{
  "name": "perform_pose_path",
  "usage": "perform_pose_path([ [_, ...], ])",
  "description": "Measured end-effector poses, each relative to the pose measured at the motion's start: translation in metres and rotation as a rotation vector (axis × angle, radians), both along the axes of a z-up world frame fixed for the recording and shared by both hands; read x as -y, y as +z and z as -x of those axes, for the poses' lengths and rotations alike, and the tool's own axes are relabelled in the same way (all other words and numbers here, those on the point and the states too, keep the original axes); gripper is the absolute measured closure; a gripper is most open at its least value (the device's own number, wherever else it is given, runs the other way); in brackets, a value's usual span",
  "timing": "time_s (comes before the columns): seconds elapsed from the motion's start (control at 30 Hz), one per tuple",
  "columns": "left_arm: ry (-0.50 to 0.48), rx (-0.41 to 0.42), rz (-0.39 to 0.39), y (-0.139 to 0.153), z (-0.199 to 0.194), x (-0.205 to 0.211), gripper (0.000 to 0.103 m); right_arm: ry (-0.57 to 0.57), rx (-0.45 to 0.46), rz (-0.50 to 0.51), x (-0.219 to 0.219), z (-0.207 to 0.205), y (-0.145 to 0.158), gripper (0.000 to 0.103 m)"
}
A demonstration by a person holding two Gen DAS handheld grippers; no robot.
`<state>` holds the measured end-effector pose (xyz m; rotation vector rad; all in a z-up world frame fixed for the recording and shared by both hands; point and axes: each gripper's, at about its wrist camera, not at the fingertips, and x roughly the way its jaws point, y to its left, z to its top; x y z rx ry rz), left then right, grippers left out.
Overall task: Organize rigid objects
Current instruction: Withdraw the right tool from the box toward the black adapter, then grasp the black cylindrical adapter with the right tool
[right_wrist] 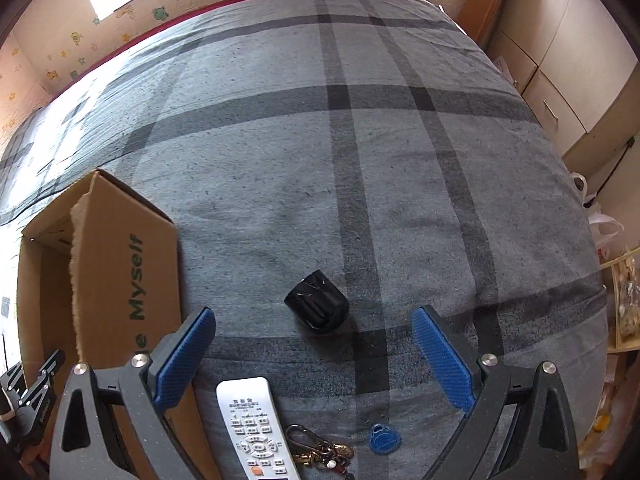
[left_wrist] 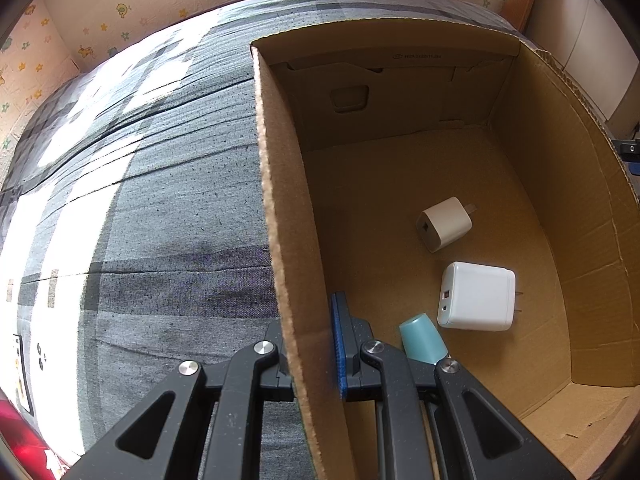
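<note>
Left wrist view: the left gripper (left_wrist: 310,354) points steeply down, clamped on the left wall of the cardboard box (left_wrist: 280,208). Inside lie a small white charger (left_wrist: 444,224) at three o'clock, a larger white charger (left_wrist: 478,296) and a teal cap (left_wrist: 422,338) near five.

Right wrist view: the box flap (right_wrist: 132,264) at nine o'clock reads "Myself". The right gripper (right_wrist: 314,354) tilts steeply down, jaws spread wide and empty, over the plaid bedsheet (right_wrist: 320,140). A black cap (right_wrist: 318,306) lies at centre; a white remote (right_wrist: 256,432), keys (right_wrist: 320,450) and blue tag (right_wrist: 385,442) lie at six.
</note>
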<state>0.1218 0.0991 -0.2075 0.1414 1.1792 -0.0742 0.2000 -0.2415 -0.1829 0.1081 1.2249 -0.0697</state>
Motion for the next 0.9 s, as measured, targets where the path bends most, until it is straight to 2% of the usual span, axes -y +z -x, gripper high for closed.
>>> perform_pose_path([
  [0.33,-0.005,0.001,-0.01,0.0,0.0,0.004,0.09,-0.032,-0.035,-0.005,0.011,-0.012,-0.043,0.002],
  [0.67,-0.005,-0.002,-0.014,0.0,0.0,0.008,0.09,-0.01,-0.046,-0.008,0.007,-0.019,-0.055,0.004],
  [0.73,-0.007,0.0,-0.021,0.0,0.0,0.009,0.09,0.006,-0.052,-0.023,0.005,-0.019,-0.055,0.008],
  [0.8,-0.008,0.001,-0.024,0.0,0.001,0.008,0.09,0.02,-0.054,-0.032,0.0,-0.02,-0.056,0.022],
  [0.83,-0.007,0.001,-0.022,0.0,0.001,0.008,0.09,0.025,-0.057,-0.03,-0.002,-0.02,-0.056,0.026],
  [0.9,-0.005,0.001,-0.018,0.001,0.001,0.007,0.09,0.032,-0.068,-0.022,-0.005,-0.021,-0.058,0.05],
])
